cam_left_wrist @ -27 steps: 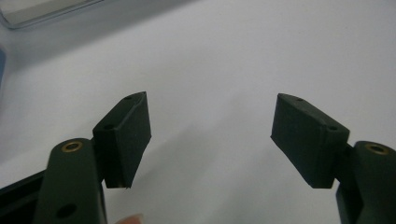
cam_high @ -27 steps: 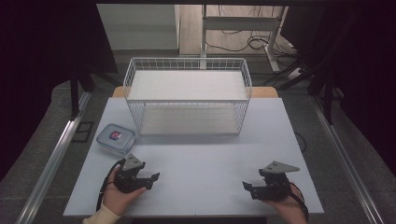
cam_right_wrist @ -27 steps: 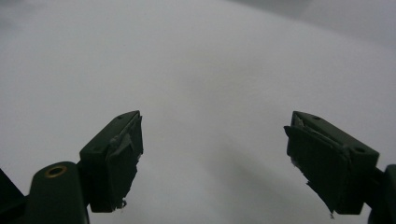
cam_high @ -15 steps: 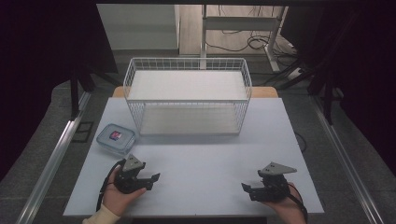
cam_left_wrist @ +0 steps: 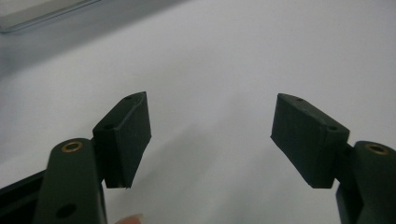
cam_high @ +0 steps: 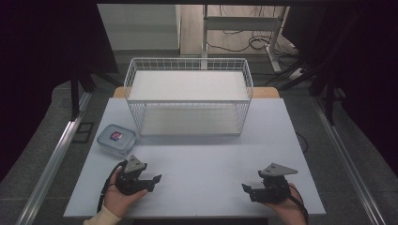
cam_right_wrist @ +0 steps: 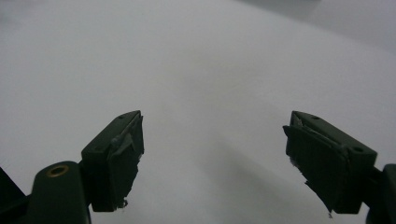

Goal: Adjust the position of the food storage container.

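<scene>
We hold the left gripper [cam_high: 152,180] low over the near left of the white surface [cam_high: 202,154], its jaws spread apart and grasping nothing. Our right gripper [cam_high: 247,189] sits at the near right, likewise released and empty. A white wire basket [cam_high: 187,96] stands at the far middle, and a lidded clear container [cam_high: 116,138] lies just left of it.
</scene>
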Action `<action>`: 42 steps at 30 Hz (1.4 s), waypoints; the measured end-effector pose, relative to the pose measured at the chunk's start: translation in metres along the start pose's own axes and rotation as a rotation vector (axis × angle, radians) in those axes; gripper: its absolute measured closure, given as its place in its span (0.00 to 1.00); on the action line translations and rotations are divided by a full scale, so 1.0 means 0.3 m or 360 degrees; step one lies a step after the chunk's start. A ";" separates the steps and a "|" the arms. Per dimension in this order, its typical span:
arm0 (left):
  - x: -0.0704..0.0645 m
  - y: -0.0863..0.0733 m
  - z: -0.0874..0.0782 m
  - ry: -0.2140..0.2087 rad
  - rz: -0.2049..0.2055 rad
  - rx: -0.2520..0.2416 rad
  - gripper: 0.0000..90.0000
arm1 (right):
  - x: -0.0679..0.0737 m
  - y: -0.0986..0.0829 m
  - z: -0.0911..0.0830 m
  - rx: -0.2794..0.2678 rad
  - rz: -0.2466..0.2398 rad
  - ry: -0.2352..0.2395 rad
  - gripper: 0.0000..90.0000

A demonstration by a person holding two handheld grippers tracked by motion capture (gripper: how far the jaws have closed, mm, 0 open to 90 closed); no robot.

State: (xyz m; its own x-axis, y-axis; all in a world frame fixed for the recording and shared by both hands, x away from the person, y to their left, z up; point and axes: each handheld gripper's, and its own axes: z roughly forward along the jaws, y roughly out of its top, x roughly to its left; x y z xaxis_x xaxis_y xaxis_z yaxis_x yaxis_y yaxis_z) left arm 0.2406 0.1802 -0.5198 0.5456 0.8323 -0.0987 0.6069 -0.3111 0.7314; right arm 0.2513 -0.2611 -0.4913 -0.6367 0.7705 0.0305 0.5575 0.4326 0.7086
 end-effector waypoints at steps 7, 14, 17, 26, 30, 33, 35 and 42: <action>-0.001 0.001 -0.001 -0.0007 0.0010 0.0010 0.31 | -0.002 -0.002 0.004 0.0002 0.0009 -0.0001 0.22; 0.010 0.020 -0.030 -0.0003 0.0021 -0.0004 0.30 | 0.002 -0.001 0.006 0.0006 0.0005 -0.0002 0.22; 0.017 0.032 -0.046 -0.0014 0.0019 -0.0004 0.30 | 0.001 -0.001 0.006 0.0008 0.0005 0.0000 0.22; 0.102 0.098 -0.133 -0.0003 0.0010 0.0010 0.30 | 0.006 0.002 -0.002 -0.0020 -0.0011 -0.0025 0.22; 0.153 0.124 -0.172 0.0028 -0.0012 -0.0004 0.30 | 0.007 0.001 0.004 -0.0009 -0.0012 -0.0030 0.22; 0.194 0.141 -0.203 0.0078 -0.0018 -0.0030 0.30 | 0.007 0.001 0.007 0.0001 -0.0007 -0.0029 0.22; 0.224 0.153 -0.220 0.0092 -0.0036 -0.0044 0.31 | 0.009 0.001 0.008 0.0002 -0.0006 -0.0028 0.22; 0.335 0.193 -0.248 0.0155 -0.0115 -0.0032 0.42 | 0.012 -0.001 0.016 0.0015 -0.0009 -0.0024 0.22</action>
State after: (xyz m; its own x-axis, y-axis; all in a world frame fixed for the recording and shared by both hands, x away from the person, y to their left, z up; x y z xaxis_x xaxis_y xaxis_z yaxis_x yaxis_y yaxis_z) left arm 0.2876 0.2798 -0.4372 0.4415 0.8931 -0.0860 0.6304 -0.2405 0.7381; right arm 0.2512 -0.2562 -0.4948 -0.6316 0.7751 0.0159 0.5592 0.4413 0.7019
